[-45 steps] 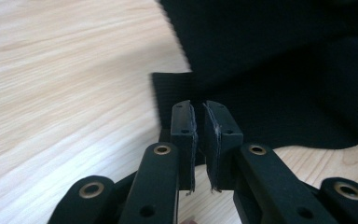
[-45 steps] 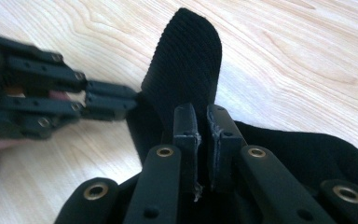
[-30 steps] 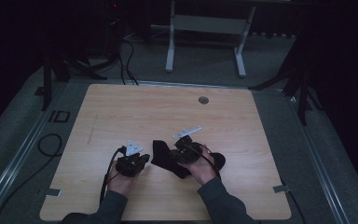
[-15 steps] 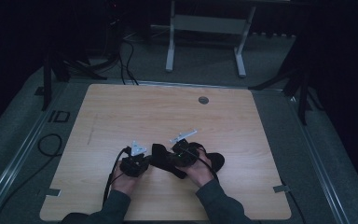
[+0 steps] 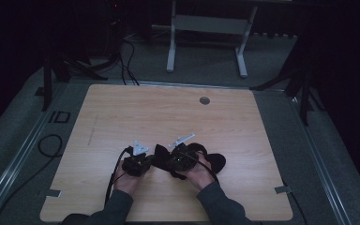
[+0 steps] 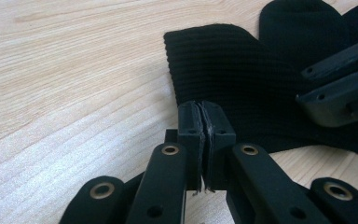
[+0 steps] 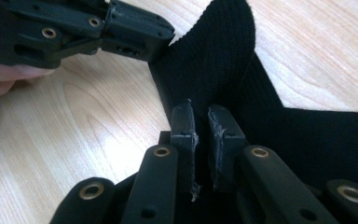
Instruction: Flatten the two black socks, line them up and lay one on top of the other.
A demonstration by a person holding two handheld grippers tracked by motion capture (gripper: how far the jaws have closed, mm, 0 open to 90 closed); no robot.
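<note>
- Sock [image 6: 242,74]: black ribbed knit cloth, matt.
- Table [image 5: 136,117]: pale wood-grain top, smooth, faint sheen.
- Left gripper [image 6: 204,121]: matt black plastic, brass-coloured rivets, worn pads.

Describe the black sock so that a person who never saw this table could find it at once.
On the light wooden table, look at the near edge, where two hands hold black grippers. The black sock lies between and to the right of them, a ribbed knit, soft and flat, unlike the hard left gripper and right gripper.

Dim lab: bare wooden table [image 5: 122,112], floor cables [image 5: 126,56]
</note>
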